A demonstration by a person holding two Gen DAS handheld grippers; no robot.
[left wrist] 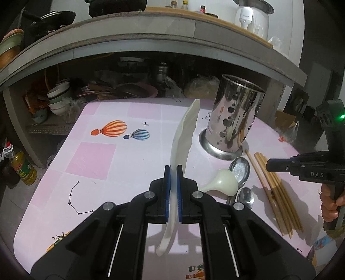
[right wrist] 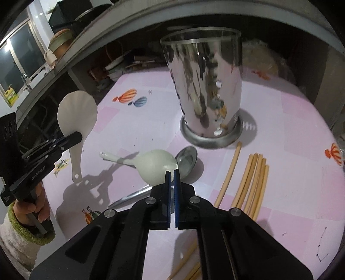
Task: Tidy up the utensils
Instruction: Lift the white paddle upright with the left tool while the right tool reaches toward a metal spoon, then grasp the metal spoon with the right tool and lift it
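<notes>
Partly behind right fingers (right wrist: 172, 172): pale ladle (right wrist: 156, 164)

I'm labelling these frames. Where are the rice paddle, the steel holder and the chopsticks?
Rice paddle (left wrist: 185, 127): left wrist view, on its white blade above the gripper.
Steel holder (right wrist: 204, 86): right wrist view, on its shiny side wall.
Chopsticks (right wrist: 254, 181): right wrist view, mid-length on the bundle lying on the table.

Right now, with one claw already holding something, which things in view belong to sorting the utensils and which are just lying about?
Part of the job:
- white rice paddle, clamped in the left claw
- steel utensil holder, upright
- white ladle
- metal spoons
- chopsticks
- right claw, shut on nothing

Lying about:
- stacked bowls under the shelf
- oil bottle on the floor
- white appliance on the shelf
</notes>
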